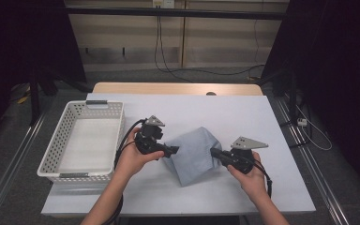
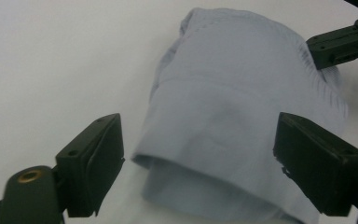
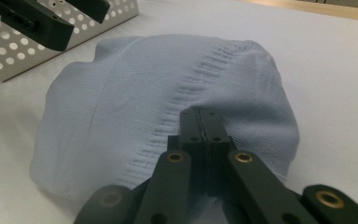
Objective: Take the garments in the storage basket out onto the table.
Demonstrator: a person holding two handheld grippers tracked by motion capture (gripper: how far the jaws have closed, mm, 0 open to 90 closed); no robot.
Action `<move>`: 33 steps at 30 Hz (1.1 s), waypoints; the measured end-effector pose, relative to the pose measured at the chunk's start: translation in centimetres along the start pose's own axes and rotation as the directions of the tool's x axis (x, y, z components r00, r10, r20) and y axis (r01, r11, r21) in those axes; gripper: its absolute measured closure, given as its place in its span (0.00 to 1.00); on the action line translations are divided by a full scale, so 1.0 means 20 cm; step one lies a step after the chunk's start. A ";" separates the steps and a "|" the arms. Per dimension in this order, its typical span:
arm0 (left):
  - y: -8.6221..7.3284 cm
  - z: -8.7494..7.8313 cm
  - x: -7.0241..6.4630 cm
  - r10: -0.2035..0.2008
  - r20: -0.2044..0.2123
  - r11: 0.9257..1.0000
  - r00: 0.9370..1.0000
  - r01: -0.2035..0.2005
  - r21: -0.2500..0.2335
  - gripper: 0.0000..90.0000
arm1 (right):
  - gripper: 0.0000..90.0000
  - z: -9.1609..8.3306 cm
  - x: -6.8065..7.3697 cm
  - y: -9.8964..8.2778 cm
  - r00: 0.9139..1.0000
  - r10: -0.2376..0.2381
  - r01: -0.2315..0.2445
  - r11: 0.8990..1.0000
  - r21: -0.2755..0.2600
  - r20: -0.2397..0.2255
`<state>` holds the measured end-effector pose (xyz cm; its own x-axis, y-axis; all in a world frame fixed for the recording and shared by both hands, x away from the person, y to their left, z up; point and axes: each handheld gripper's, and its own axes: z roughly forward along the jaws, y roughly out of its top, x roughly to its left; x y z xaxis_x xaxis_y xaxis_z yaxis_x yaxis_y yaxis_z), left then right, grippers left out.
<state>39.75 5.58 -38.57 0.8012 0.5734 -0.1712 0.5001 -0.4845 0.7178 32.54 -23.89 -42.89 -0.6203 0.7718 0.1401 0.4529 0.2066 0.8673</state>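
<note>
A light blue folded cloth [image 1: 192,154] lies in a soft mound on the white table cover. My left gripper [image 1: 173,150] sits at the cloth's left edge. In the left gripper view its jaws [image 2: 200,135] stand wide apart on either side of the near fold of the cloth [image 2: 242,102], and the pads are off the fabric. My right gripper [image 1: 214,152] is at the cloth's right edge. Its jaws [image 3: 200,114] are pressed together on a pinched ridge of the cloth [image 3: 168,93]. The left gripper view also shows the right gripper [image 2: 314,51] biting the far edge.
A white perforated basket [image 1: 56,140] stands at the left of the table, close to the left hand, and its wall [image 3: 9,56] appears behind the cloth in the right gripper view. The table's wooden back edge [image 1: 178,88] runs behind the cover. Open cover lies to the right and front.
</note>
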 end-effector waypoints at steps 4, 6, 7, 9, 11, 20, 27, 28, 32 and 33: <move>0.00 0.02 -0.03 0.041 -0.005 0.999 0.999 -0.041 -0.002 0.28 | 1.00 0.01 0.02 0.00 1.000 -0.007 0.007 1.000 -0.001 -0.005; 0.00 0.05 -0.04 0.052 0.002 0.999 0.999 -0.052 0.018 0.32 | 1.00 0.01 0.03 0.01 1.000 -0.009 0.009 1.000 -0.002 -0.008; -0.01 0.07 -0.04 0.049 0.006 0.998 0.999 -0.049 0.040 0.35 | 1.00 0.01 0.03 0.01 1.000 -0.008 0.007 1.000 -0.003 -0.010; -0.01 0.10 -0.05 0.058 0.013 0.996 0.998 -0.058 0.060 0.40 | 1.00 0.02 0.03 0.01 1.000 -0.007 0.007 1.000 -0.003 -0.014; -0.02 0.12 -0.07 0.071 0.013 0.995 0.997 -0.071 0.073 0.46 | 1.00 0.02 0.03 0.01 1.000 -0.004 0.004 1.000 -0.004 -0.017; -0.03 0.15 -0.09 0.060 0.054 0.991 0.997 -0.066 0.120 0.89 | 1.00 0.01 0.03 0.01 0.999 0.011 -0.012 1.000 -0.027 -0.037; -0.01 0.12 -0.08 0.014 0.061 0.994 0.998 -0.021 0.109 0.97 | 0.98 0.00 0.02 0.01 1.000 0.007 -0.008 1.000 -0.028 -0.026; -0.01 0.11 -0.07 0.008 0.058 0.995 0.998 -0.014 0.101 0.97 | 0.96 0.00 0.02 0.01 1.000 0.017 -0.018 0.999 -0.033 -0.022; 0.00 0.07 -0.05 -0.021 0.049 0.998 0.999 0.018 0.055 0.97 | 0.87 -0.04 -0.02 0.00 1.000 0.029 -0.029 0.998 -0.052 0.000; 0.01 0.06 -0.04 -0.023 0.047 0.999 0.999 0.020 0.047 0.97 | 0.83 -0.05 -0.02 0.00 0.999 0.036 -0.036 0.998 -0.055 0.005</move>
<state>39.54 4.29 -39.15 0.8043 0.5524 -0.2191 0.5312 -0.5033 0.6815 32.16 -24.86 -42.39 -0.6001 0.7820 0.1685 0.4390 0.1459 0.8866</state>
